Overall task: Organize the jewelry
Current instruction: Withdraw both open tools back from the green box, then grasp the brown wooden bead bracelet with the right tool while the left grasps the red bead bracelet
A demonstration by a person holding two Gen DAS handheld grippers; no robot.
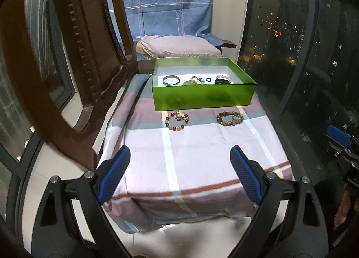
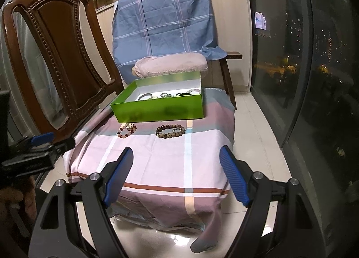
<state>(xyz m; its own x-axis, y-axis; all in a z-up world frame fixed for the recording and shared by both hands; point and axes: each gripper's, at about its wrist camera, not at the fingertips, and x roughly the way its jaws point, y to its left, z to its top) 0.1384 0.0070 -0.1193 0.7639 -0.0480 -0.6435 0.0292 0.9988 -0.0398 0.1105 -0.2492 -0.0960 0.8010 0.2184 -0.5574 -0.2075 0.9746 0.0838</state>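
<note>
A green box stands at the far end of a cloth-covered table; inside lie a metal bangle, a dark ring and several other pieces. In front of the box lie two bead bracelets: a reddish one to the left and a brown one to the right. My left gripper hovers open over the near table edge, nothing between its blue pads. My right gripper is open too, well short of the bracelets.
A carved wooden chair stands close on the left. Behind the table a second chair carries a blue checked cloth and a pink cushion. Dark window glass runs along the right.
</note>
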